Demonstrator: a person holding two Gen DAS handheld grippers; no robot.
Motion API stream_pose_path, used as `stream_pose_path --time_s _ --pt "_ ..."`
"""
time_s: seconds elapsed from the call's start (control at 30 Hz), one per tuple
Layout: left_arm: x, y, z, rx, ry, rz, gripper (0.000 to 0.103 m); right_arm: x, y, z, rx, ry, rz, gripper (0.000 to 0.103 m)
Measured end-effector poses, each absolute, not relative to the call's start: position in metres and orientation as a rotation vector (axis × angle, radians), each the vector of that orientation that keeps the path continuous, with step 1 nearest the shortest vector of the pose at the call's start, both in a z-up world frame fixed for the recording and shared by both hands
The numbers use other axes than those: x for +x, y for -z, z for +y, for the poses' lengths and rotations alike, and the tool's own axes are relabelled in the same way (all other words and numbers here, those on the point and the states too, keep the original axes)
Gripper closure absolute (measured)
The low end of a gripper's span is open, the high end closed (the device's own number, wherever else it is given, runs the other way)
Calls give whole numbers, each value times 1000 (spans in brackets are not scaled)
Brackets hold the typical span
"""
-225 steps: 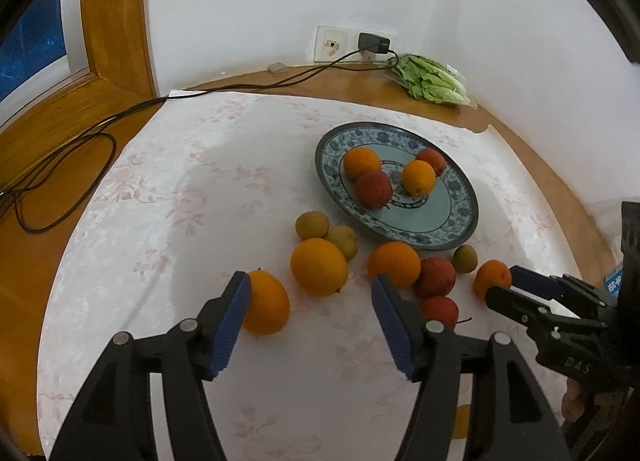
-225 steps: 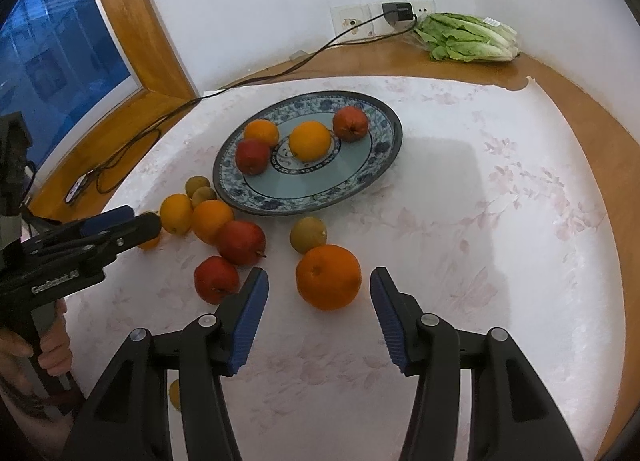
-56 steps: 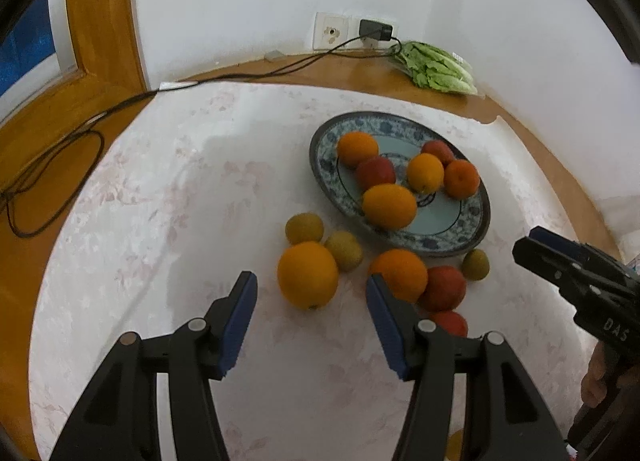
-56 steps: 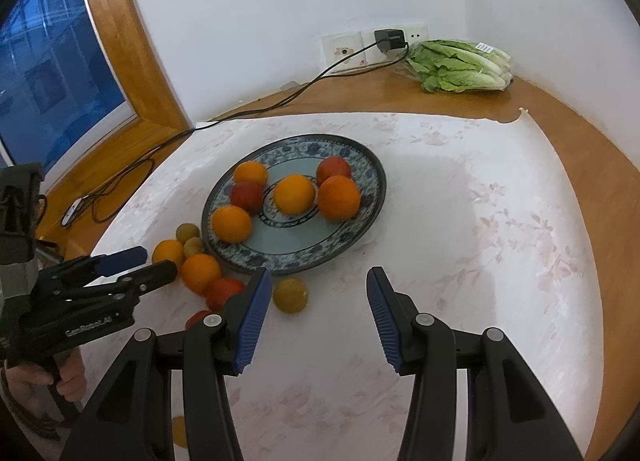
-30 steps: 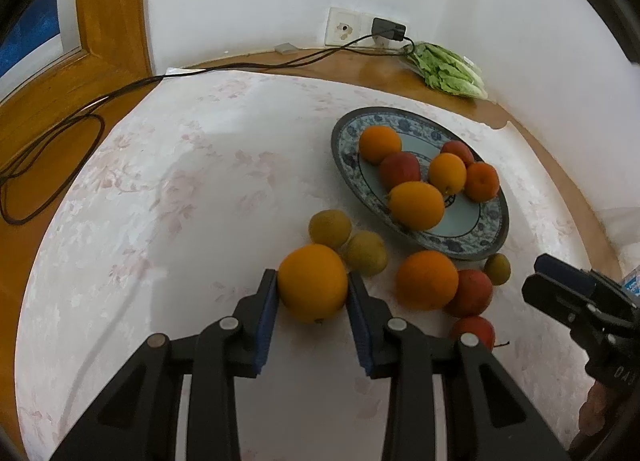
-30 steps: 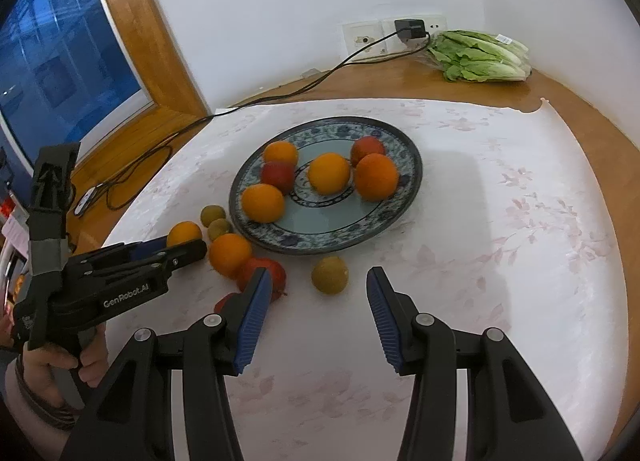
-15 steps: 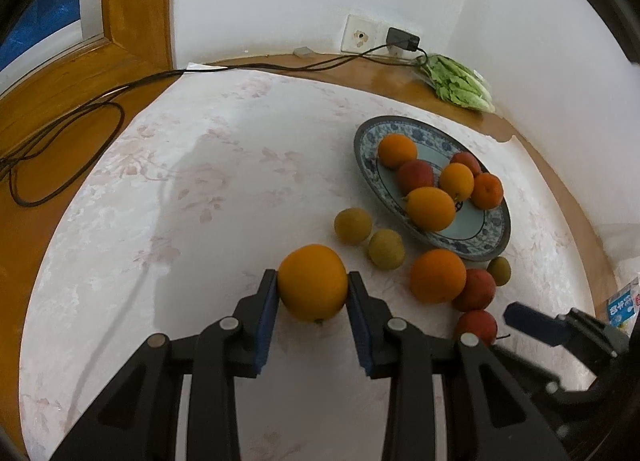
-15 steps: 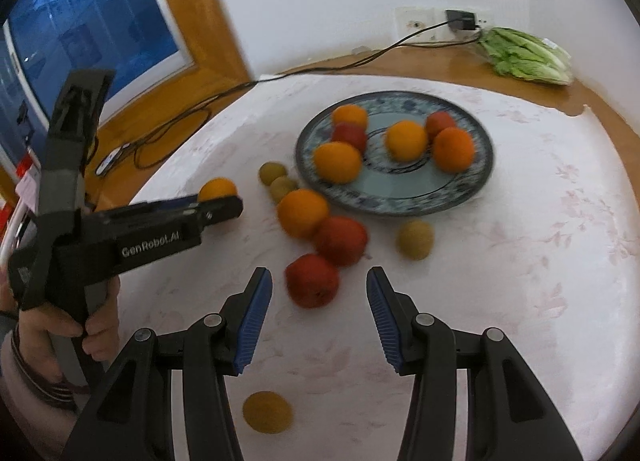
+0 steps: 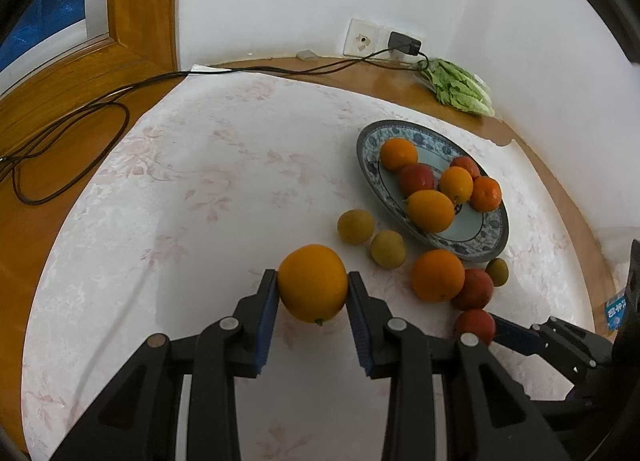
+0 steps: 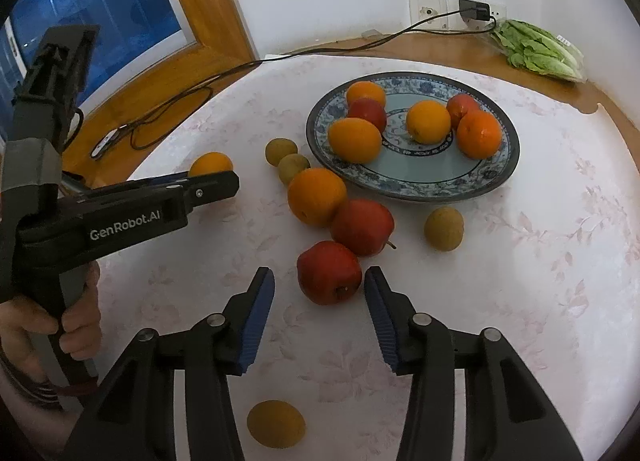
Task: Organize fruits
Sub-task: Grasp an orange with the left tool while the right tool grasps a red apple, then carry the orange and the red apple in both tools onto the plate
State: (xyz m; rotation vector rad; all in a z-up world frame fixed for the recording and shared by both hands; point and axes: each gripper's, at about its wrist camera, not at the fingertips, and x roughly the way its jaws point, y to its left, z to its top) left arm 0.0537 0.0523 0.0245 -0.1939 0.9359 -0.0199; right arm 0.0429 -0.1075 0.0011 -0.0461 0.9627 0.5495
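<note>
Left gripper [image 9: 312,293] is clamped on a large orange [image 9: 312,283], both blue pads tight against its sides; whether the fruit has cleared the tablecloth [image 9: 208,197] I can't tell from the left wrist view. Right gripper [image 10: 319,288] is closing, jaws either side of a red apple [image 10: 329,272] that sits on the cloth; I see a gap at each pad, no contact. Just beyond that apple is a second red apple [image 10: 362,227], touching a loose orange [image 10: 317,195]. Two small yellow-green fruits [image 10: 293,167] lie touching each other just beside that orange, near the plate rim, and a third one [image 10: 444,223] sits alone on the plate's near side. Another small yellowish fruit [image 10: 276,423] lies close under my right gripper, between its arms. Blue-patterned plate [image 10: 408,185] holds six pieces: four oranges and two red ones, bunched across its middle. In the right wrist view a hand [image 10: 60,325] grips the left tool's handle. Further out, a bag of lettuce [image 10: 538,51] rests on the wooden ledge by the wall, next to a wall socket [image 10: 428,13] with a black charger plugged in, its cable [image 10: 192,89] trailing along the ledge toward the window.
</note>
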Motion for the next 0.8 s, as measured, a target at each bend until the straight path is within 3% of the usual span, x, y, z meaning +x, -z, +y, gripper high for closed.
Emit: stream_pose_path --time_s 0.3,0.8 --pt "52 -28 52 -188 17 930 68 44 0 -107 -61 -538 951 69" --pt "51 -36 39 -165 23 924 68 39 -12 -115 -38 -575 923 70"
